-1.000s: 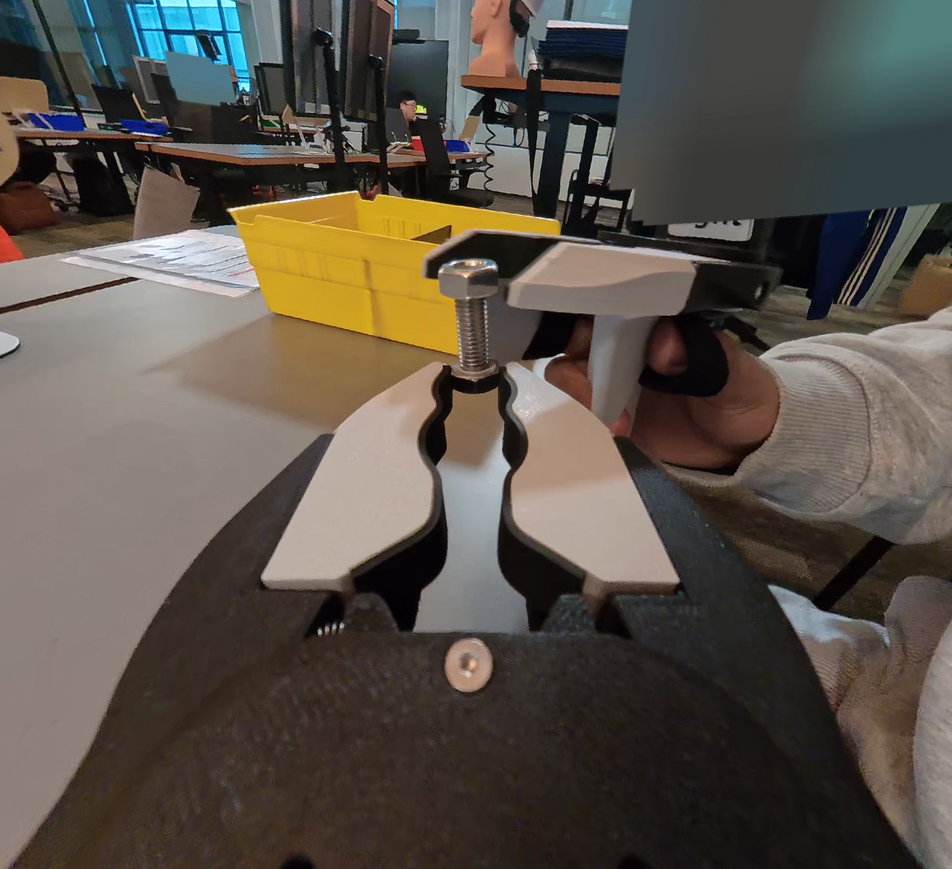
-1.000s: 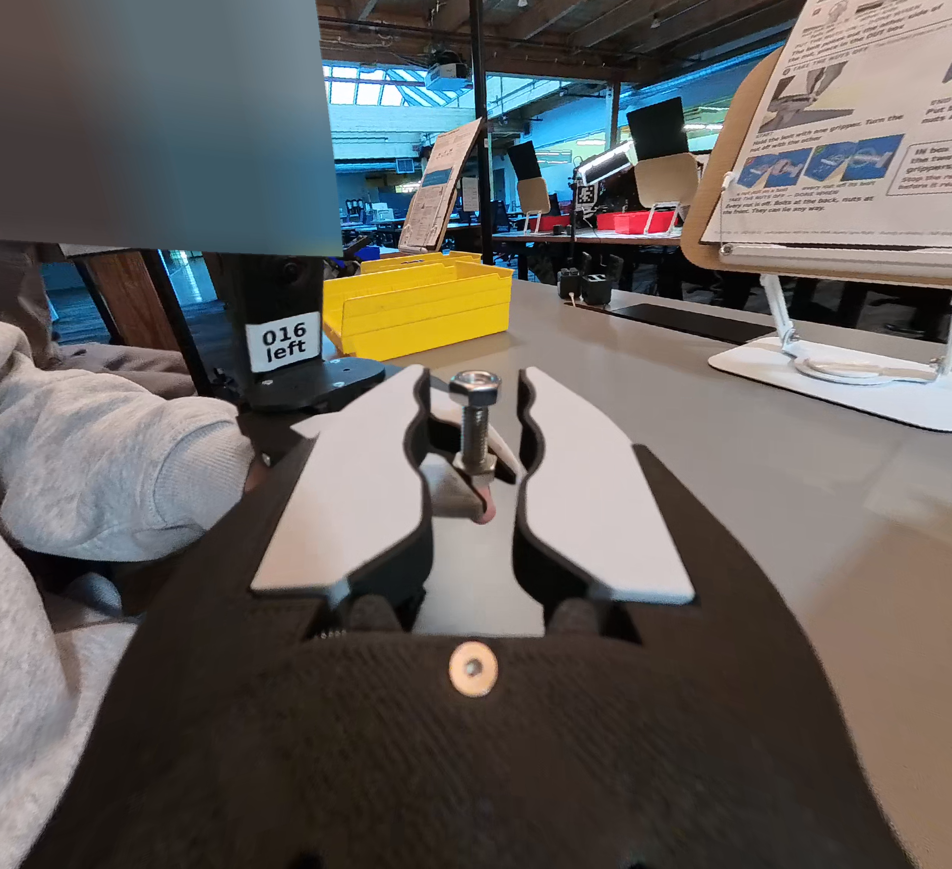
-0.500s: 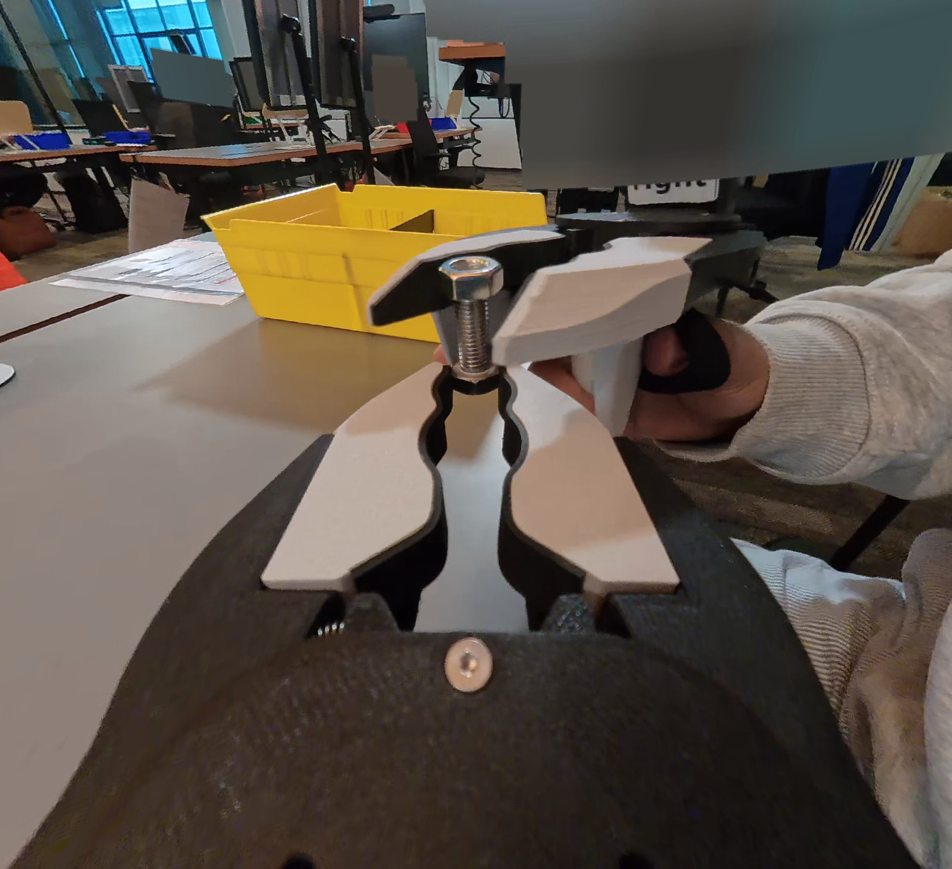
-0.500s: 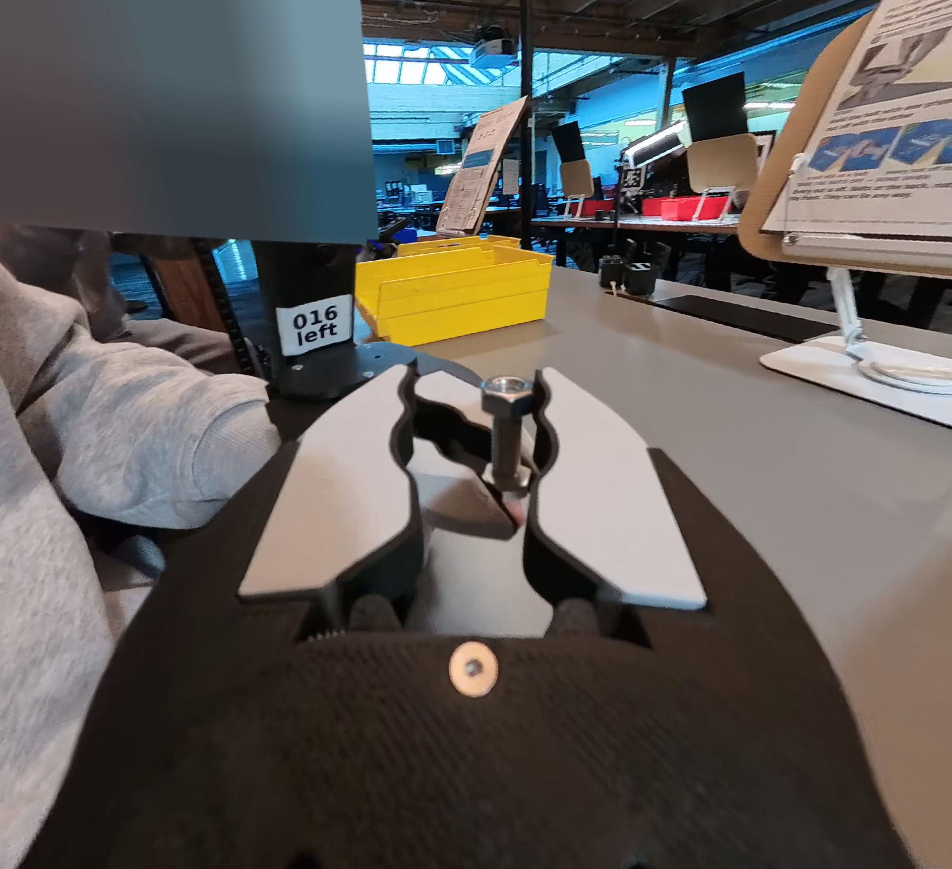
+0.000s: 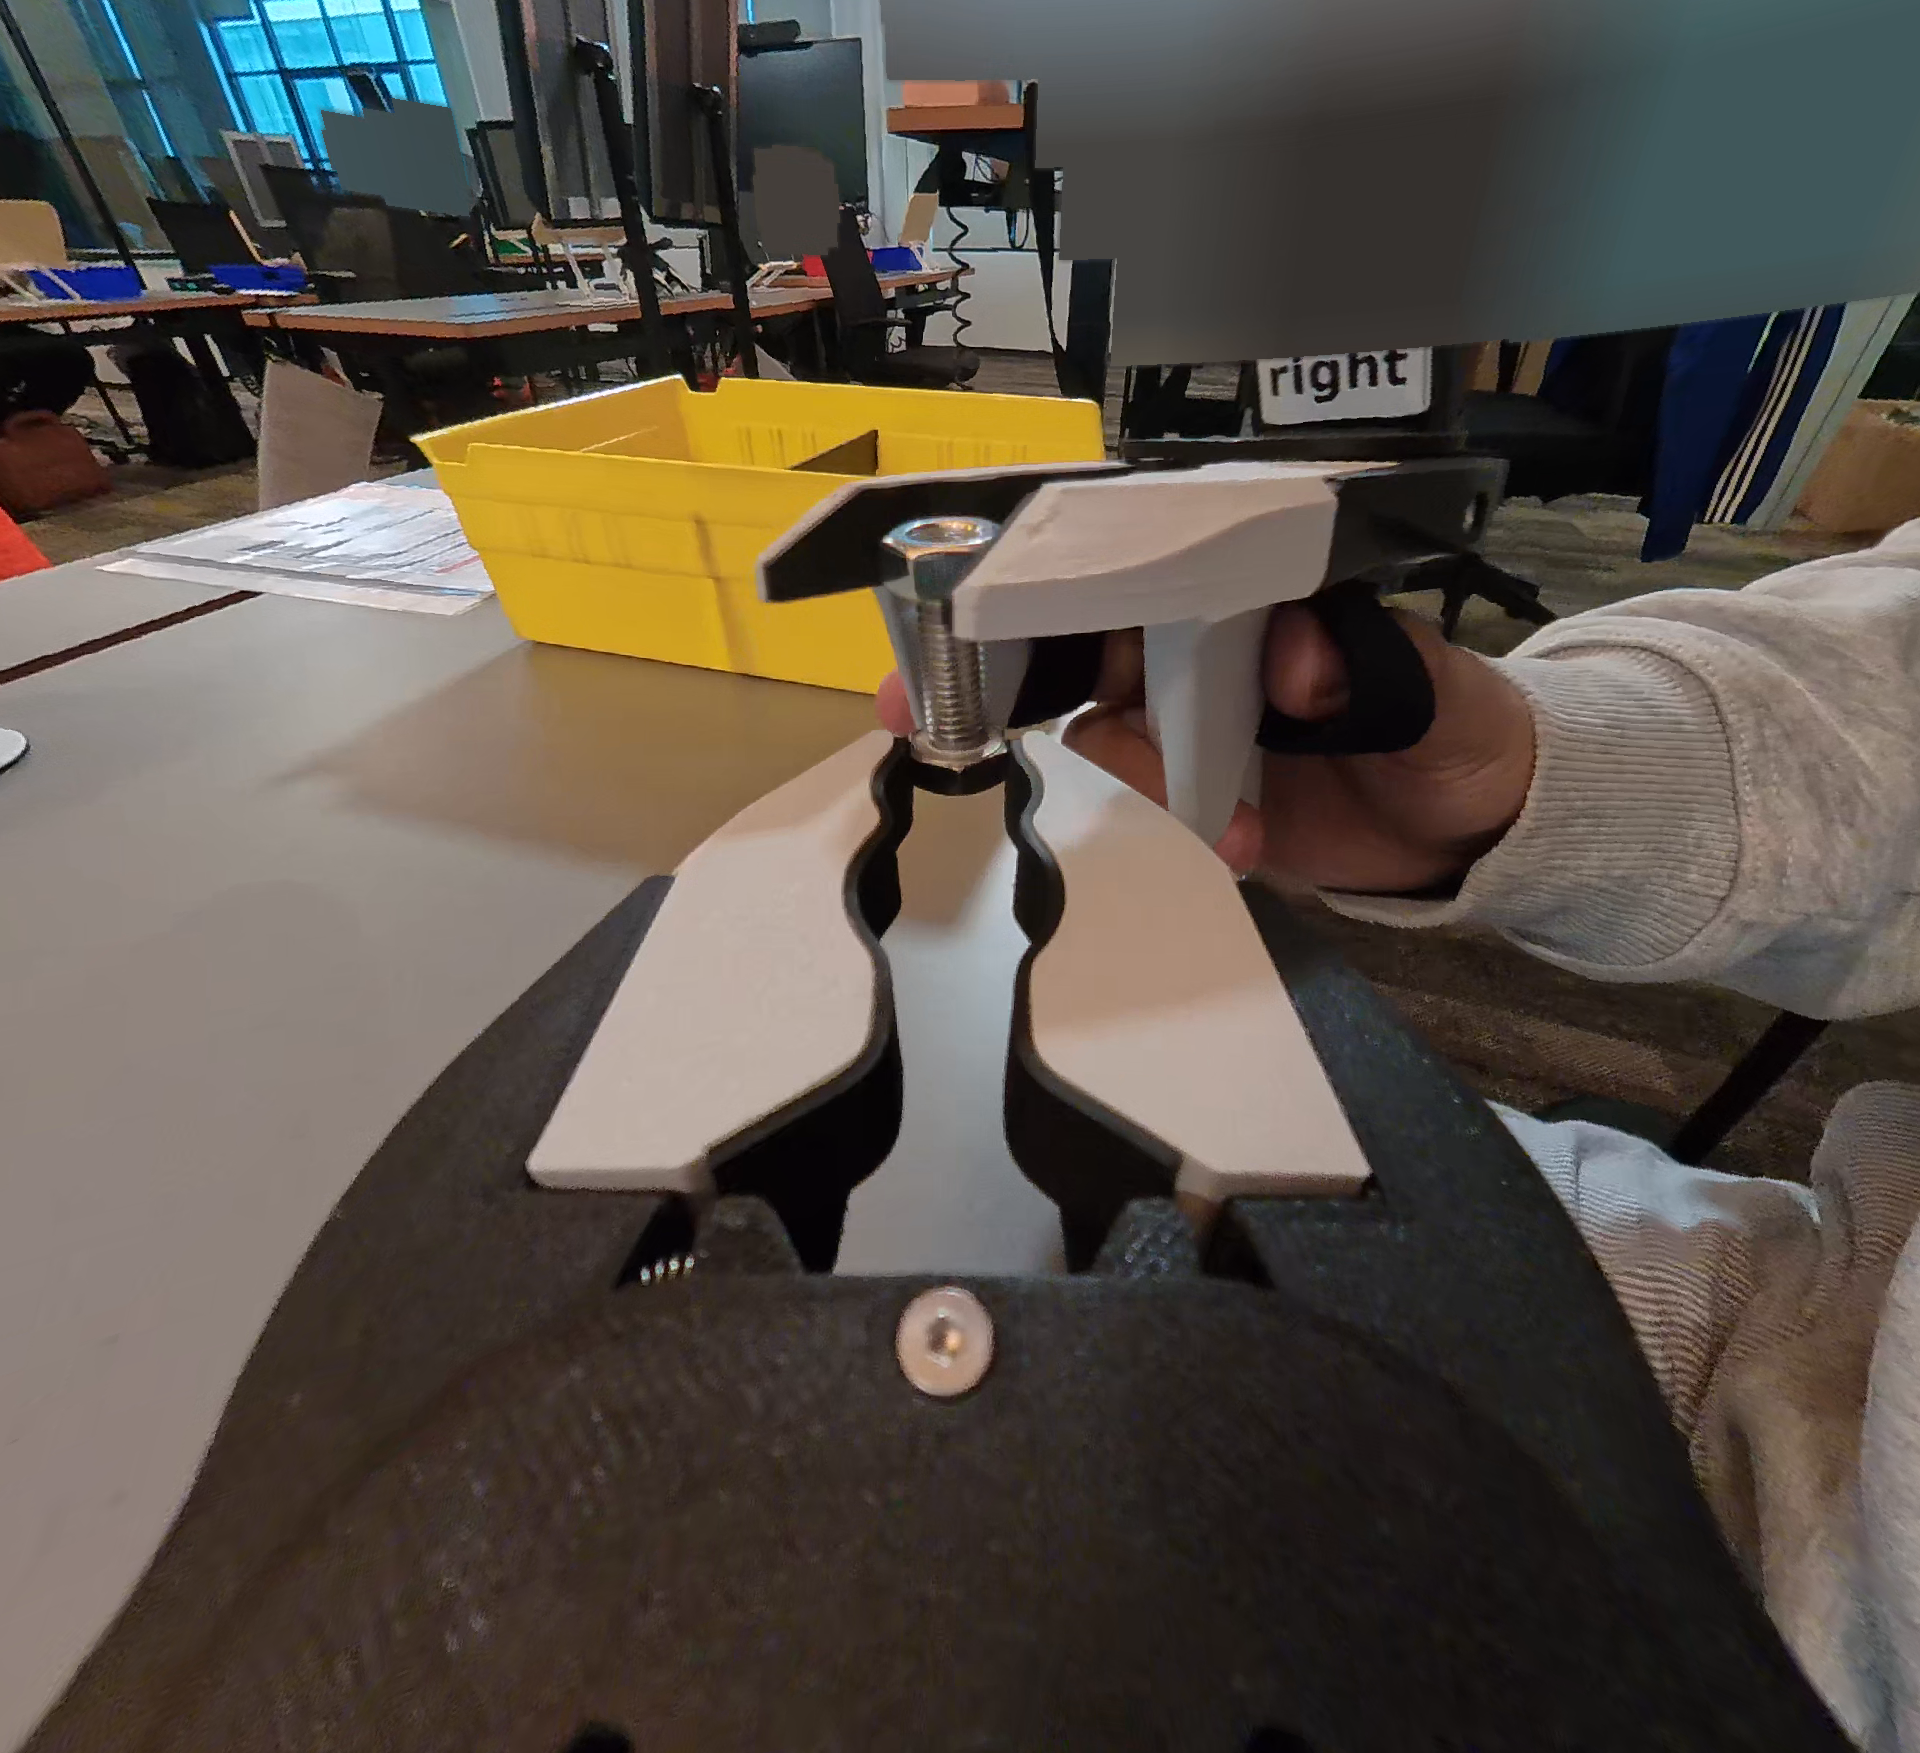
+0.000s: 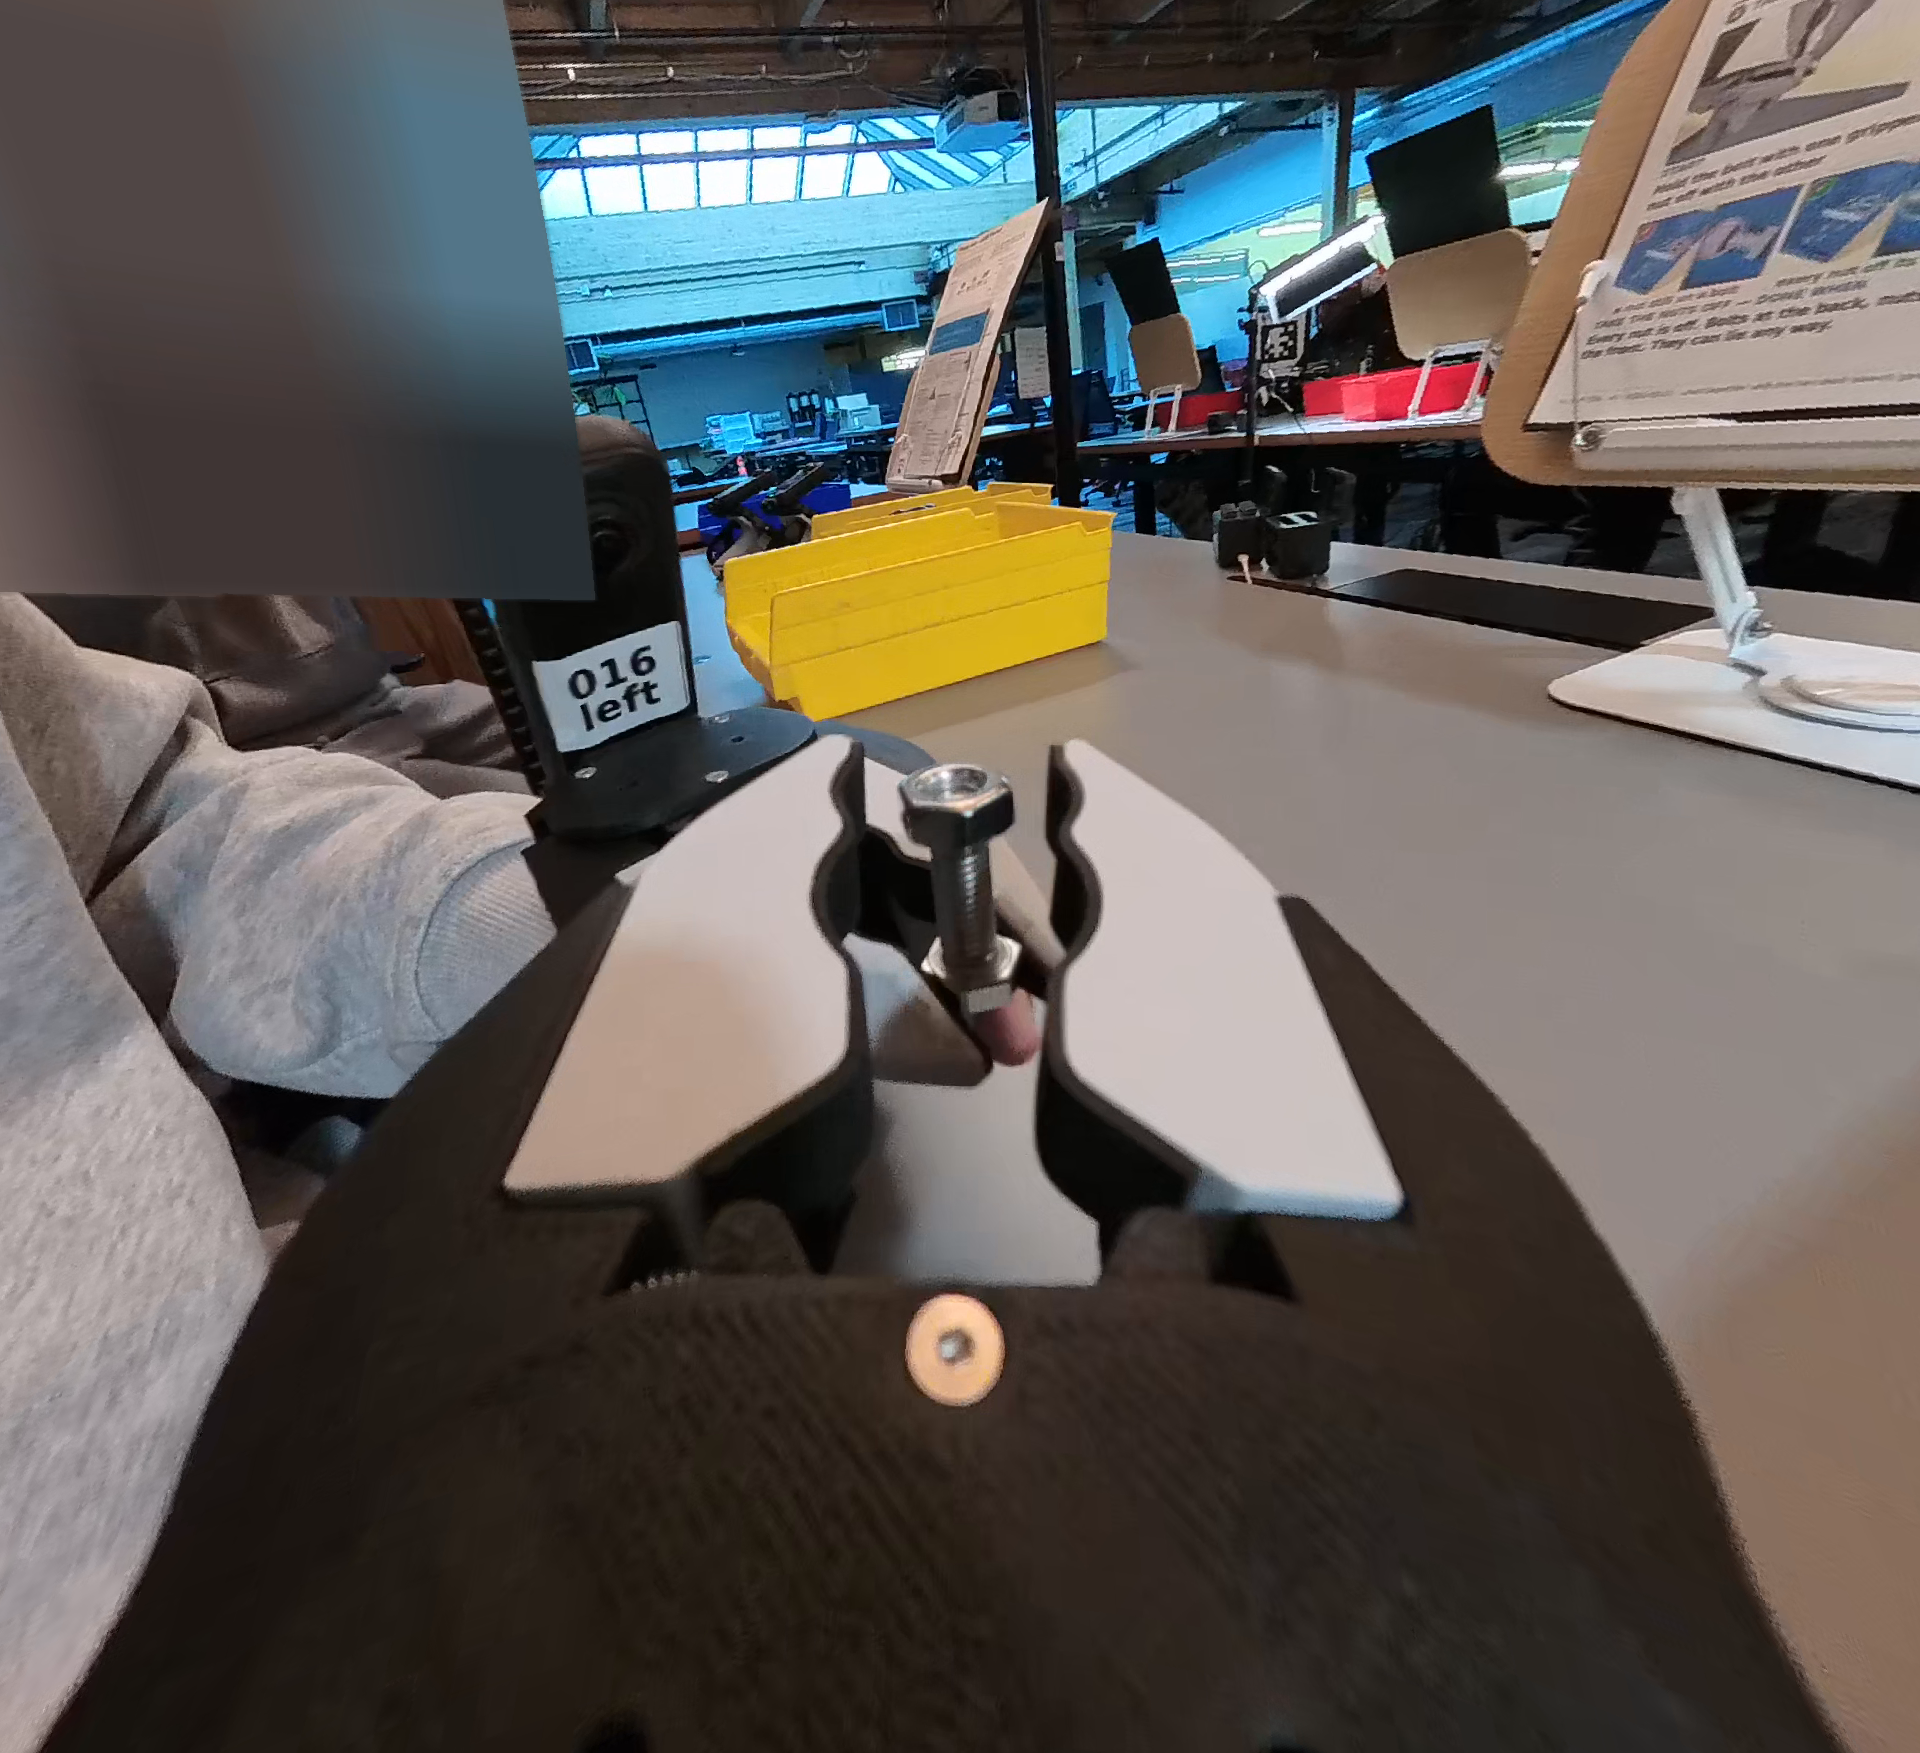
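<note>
Left tongs (image 5: 954, 765): narrow, clamped at the very tips on a hex nut (image 6: 972, 974). Threaded into that nut, a steel bolt (image 5: 943, 654), upright, head uppermost, held in the air above the table (image 5: 260, 872) near its edge.

Right tongs (image 6: 954, 763): level with the bolt head, one finger on each side of it. Seen from the right wrist view, parted, with a clear gap between each finger and the head; not gripping. Seen from the left wrist view, reaching in sideways from the right, white finger in front of the head, black-edged finger behind it.

Just below the nut in the right wrist view, a bare fingertip (image 6: 1013, 1028). Wrapped around the handle of the right tongs, a hand (image 5: 1361, 768) in a pale grey knitted sleeve (image 5: 1683, 768).

Farther back on the table, a yellow plastic bin (image 5: 644, 560) with a dark divider inside, well apart from both tongs. Beside the bin, to its left in the left wrist view, a laminated printed sheet (image 5: 312, 540) lying flat.

To the right in the right wrist view, a tan board with a printed page (image 6: 1714, 249), tilted on a white stand (image 6: 1714, 695). Behind that stand, a flat black mat (image 6: 1507, 607) and some small black blocks (image 6: 1278, 540).

Beyond the table, rows of desks, monitors and chairs.
</note>
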Demonstrator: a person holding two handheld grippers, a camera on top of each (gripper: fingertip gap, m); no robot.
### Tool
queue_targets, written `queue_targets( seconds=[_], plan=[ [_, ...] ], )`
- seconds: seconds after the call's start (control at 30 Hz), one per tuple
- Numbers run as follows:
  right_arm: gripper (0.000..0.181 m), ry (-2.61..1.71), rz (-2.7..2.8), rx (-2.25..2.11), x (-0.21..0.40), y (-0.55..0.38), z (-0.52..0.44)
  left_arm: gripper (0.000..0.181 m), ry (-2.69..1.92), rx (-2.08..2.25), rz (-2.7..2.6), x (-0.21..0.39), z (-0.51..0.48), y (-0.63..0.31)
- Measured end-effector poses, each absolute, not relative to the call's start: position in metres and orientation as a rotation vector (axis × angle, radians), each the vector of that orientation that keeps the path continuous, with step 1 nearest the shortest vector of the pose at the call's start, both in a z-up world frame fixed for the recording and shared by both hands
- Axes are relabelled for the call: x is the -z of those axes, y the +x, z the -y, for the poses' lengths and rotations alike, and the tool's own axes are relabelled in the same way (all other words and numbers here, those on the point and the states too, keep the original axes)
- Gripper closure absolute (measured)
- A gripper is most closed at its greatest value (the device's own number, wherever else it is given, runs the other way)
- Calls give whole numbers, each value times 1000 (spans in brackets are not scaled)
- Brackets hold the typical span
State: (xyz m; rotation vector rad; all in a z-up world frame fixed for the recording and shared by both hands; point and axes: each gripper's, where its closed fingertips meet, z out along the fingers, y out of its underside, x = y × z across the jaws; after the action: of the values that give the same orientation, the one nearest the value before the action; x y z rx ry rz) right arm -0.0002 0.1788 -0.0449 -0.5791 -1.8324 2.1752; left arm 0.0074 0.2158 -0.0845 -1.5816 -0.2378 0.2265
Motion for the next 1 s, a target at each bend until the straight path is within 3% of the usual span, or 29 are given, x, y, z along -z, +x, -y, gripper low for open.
queue_targets(
  seconds=[0.33, 0.73, 1.0],
  plan=[
    [140, -557, 1795, -2087, 45, -4, -180, 164, -1526, -160, 433, 85, -204, -17],
    [134, -535, 1838, -2110, 48, 0, -173, 165, -1625, -222, 277, 90, -217, 3],
    [142, -543, 1857, -2130, 49, 1, -172, 165, -1627, -217, 252, 90, -218, 7]
  ],
)
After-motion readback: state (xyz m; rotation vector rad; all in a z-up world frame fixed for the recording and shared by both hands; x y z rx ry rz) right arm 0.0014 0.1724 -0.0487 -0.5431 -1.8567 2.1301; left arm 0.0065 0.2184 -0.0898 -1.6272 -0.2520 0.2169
